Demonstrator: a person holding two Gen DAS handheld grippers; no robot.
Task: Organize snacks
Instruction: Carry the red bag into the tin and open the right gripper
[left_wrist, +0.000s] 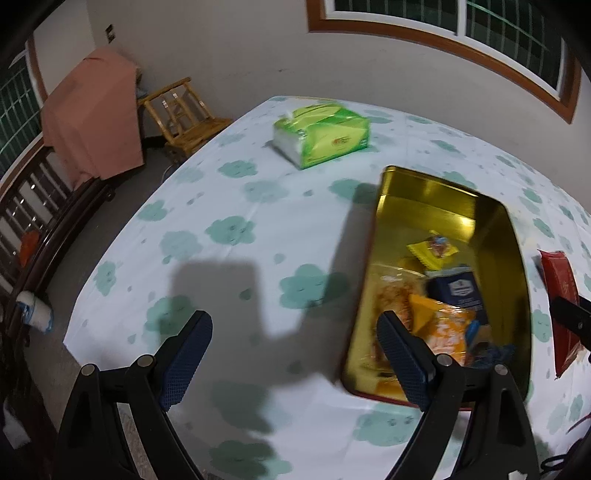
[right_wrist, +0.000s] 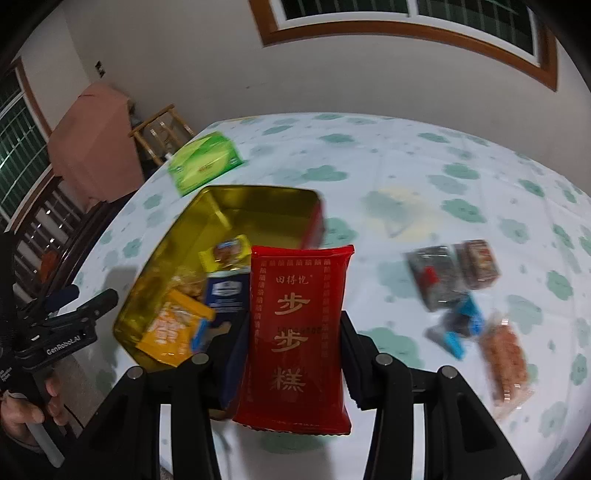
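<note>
Red snack packet (right_wrist: 299, 332) pinched flat between the right gripper (right_wrist: 295, 354) pads, held upright above the table, just right of the gold tin (right_wrist: 258, 206). Tin sits at about 10 o'clock from the packet in the right wrist view; already holds a yellow packet (right_wrist: 225, 253), blue packet (right_wrist: 227, 291), orange packet (right_wrist: 173, 325). Step in hand, as I read it: carrying the red one to the tin. Next move calls for swinging left over the tin's free far half, then letting go. Left gripper (left_wrist: 295, 354) jaws spread wide, holding nothing, hovering at the tin's near left corner. Loose snacks (right_wrist: 458, 295) wait at 3 o'clock on the tablecloth (left_wrist: 221, 206); tissue pack (left_wrist: 321, 134) at 11 o'clock beyond the tin.
</note>
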